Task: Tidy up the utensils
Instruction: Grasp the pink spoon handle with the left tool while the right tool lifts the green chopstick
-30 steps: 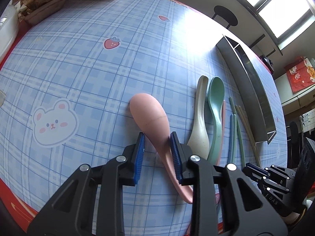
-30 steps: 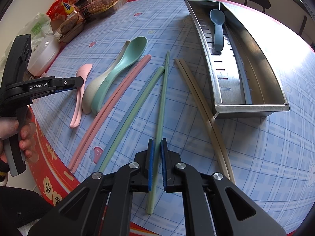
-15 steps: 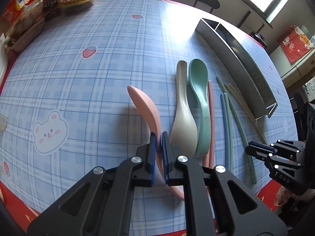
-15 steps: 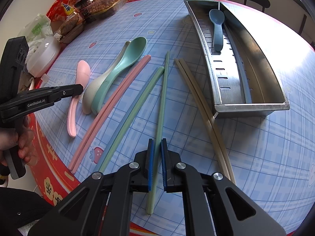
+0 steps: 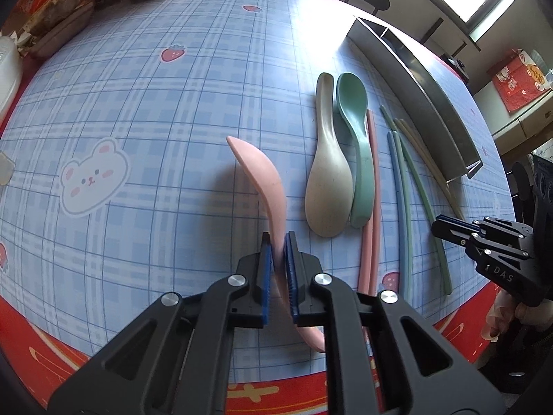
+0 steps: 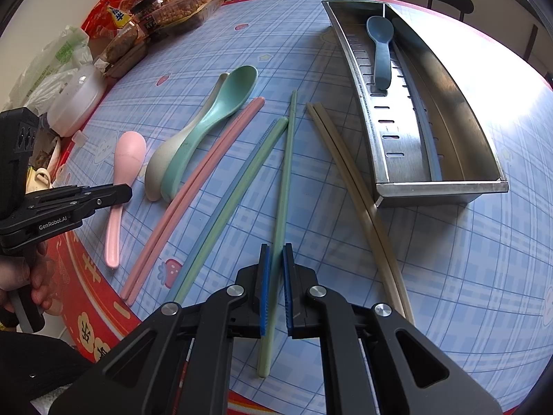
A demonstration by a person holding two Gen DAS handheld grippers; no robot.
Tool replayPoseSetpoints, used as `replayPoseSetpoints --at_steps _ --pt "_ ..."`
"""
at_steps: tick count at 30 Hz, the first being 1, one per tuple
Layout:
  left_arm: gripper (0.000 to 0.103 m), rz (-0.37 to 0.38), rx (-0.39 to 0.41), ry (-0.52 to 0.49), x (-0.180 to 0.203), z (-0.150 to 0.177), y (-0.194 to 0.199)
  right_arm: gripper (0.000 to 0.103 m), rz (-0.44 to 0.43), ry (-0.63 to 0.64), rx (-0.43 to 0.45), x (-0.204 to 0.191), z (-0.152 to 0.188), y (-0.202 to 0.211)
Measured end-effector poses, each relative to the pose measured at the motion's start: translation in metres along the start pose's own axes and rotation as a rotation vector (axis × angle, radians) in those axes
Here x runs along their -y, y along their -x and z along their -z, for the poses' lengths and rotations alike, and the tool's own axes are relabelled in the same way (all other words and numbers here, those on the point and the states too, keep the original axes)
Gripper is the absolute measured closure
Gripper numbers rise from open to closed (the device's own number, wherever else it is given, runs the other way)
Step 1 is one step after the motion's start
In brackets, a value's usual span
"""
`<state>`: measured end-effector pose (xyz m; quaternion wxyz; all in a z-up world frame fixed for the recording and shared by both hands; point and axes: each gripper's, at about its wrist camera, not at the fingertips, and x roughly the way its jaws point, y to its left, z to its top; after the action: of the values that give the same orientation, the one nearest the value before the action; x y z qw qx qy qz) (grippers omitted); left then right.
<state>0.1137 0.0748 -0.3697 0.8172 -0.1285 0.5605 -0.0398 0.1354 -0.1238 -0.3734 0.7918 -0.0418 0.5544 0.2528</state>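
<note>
Left gripper (image 5: 278, 259): blue pads squeezed tight on the handle of the pink spoon (image 5: 262, 176), bowl end sticking out ahead and turned on its edge. Just to its right, flat on the blue checked tablecloth (image 5: 155, 110): cream spoon (image 5: 326, 190) and green spoon (image 5: 359, 159), touching side by side. Next over, pink chopsticks (image 5: 371, 207).

Right gripper (image 6: 274, 269): pads pinched shut on a green chopstick (image 6: 285, 190), lying straight ahead. To its left, a blue and green chopstick pair (image 6: 235, 204). To its right, tan chopsticks (image 6: 359, 186). Ahead and right, steel utensil tray (image 6: 439, 186) with a blue spoon (image 6: 382, 55) inside the left slot.
</note>
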Motion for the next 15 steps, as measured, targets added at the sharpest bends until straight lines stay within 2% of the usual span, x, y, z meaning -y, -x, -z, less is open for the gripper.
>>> replayPoseSetpoints --at_steps 15 --pt "0.092 0.03 -0.005 0.024 -0.0061 0.0085 0.0066 0.096 0.021 0.023 -0.013 -0.0046 -0.001 -0.0017"
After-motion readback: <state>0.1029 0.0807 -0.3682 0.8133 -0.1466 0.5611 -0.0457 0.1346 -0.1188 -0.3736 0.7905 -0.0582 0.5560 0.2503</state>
